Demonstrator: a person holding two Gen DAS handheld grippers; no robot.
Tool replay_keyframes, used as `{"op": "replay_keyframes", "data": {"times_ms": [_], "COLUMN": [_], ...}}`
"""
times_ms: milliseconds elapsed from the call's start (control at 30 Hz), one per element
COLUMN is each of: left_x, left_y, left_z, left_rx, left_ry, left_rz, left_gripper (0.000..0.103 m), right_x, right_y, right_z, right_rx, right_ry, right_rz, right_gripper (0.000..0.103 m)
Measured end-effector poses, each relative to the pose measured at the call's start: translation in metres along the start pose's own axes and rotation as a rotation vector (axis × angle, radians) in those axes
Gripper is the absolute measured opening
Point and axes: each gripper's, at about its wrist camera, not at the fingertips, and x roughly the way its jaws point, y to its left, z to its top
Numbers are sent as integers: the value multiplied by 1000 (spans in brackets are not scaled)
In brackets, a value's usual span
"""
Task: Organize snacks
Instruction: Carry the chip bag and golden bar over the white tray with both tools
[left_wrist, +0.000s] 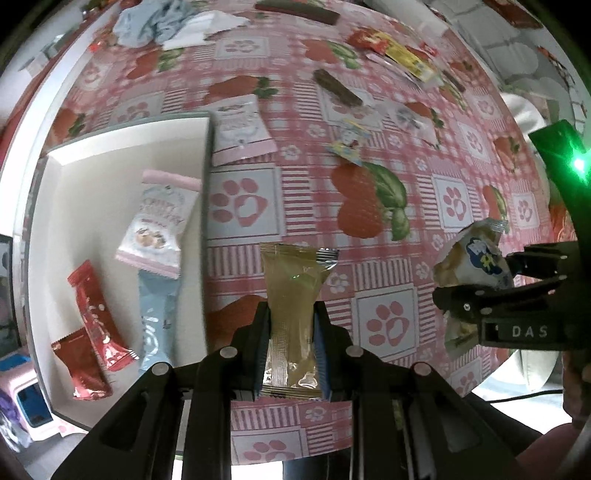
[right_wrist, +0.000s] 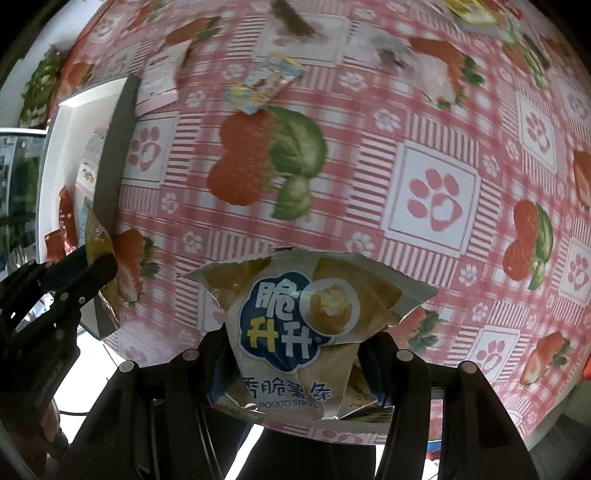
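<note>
Nearby, loose snack packets (left_wrist: 242, 129) flank the white box (left_wrist: 129, 129).

The lower end of the clear yellowish packet (left_wrist: 291, 314) is hidden between the left jaws. At four o'clock in that view, the potato sticks bag (left_wrist: 471, 266) is half covered by the other tool. In the right wrist view, motion blur smears the wrappers (right_wrist: 266, 85) at twelve o'clock, and the white tray (right_wrist: 62, 147) at nine o'clock is cut by its own dark wall.
</note>
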Motion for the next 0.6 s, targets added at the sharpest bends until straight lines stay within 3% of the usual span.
{"op": "replay_keyframes", "data": {"times_ms": [167, 600], "left_x": [-4, -32], "left_y": [15, 91], "left_z": [-2, -2], "left_rx": [-34, -202], "left_ry": [-23, -104], "left_rz": [-2, 49], "left_gripper": [25, 25], "right_x": [-8, -30], "right_y": [16, 125], "right_z": [14, 79], "right_rx": [-38, -184], "right_ry": [-1, -32], "right_rz": [-21, -43], "right_gripper": [59, 59]}}
